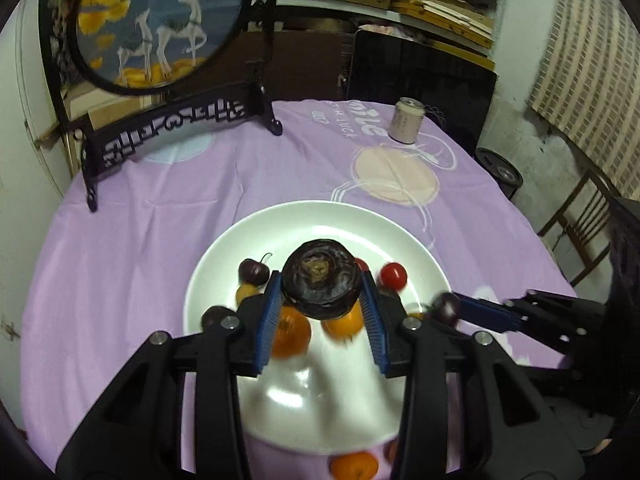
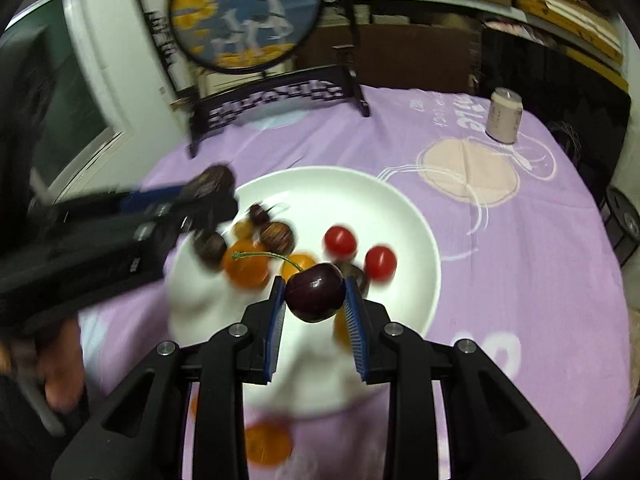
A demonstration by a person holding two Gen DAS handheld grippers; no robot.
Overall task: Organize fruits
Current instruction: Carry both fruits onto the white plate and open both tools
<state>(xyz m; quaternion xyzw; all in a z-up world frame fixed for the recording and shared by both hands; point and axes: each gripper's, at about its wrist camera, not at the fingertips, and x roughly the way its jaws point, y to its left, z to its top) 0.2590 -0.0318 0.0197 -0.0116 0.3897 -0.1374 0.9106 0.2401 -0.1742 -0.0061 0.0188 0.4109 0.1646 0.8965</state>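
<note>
Evidently mid-delivery: my left gripper (image 1: 320, 300) pinched a dark round fruit (image 1: 320, 280), right gripper (image 2: 316, 300) a cherry (image 2: 315, 296) (both over the plate (image 1: 320, 216)); each needed releasing near its six o'clock.

Dim indoor light with a cool purple cast in both views. Bright glare patch on the glossy white round plate (image 1: 288, 394) just behind the left tongs (image 1: 322, 292). Heavy motion blur across the right wrist view: left tongs (image 2: 200, 192) smeared into streaks, small fruits and the round painted deer screen (image 2: 244, 16) soft. Dark glossy cherry (image 2: 316, 292) between the right tongs (image 2: 316, 294) sharp, with small highlights. Strong fisheye bending and black vignette at all corners.
</note>
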